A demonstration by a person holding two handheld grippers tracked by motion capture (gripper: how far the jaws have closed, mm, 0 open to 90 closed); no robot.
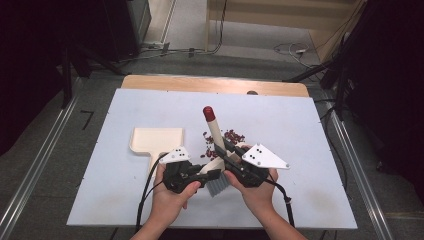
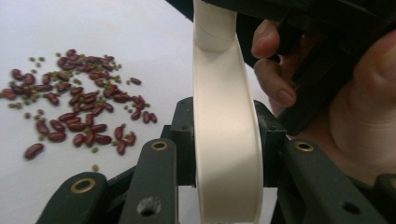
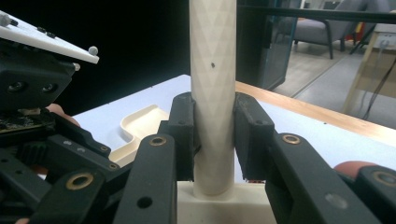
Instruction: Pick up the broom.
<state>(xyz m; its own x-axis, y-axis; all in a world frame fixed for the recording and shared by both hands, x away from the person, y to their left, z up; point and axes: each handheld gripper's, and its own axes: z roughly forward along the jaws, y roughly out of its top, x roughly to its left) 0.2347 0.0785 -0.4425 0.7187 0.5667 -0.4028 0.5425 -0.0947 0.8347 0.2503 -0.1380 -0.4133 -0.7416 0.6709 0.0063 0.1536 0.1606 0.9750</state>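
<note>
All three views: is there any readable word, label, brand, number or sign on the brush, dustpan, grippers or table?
None. The brush handle, the dustpan, the white board and both hand-held grippers, left and right, bear no legible text.

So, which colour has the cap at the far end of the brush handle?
Red cap; the high view shows it best.

We can't see the brush (image 1: 216, 150) bristles in full from the high view: both grippers and hands cover its head. Left gripper view: brush head (image 2: 227, 140) runs off top and bottom edges, beans (image 2: 79, 107) partly cut at left. Right gripper view: handle (image 3: 212, 84) top is cropped, dustpan (image 3: 140, 126) mostly hidden behind the left gripper (image 3: 42, 116). Small green bits among beans too tiny to identify.
</note>
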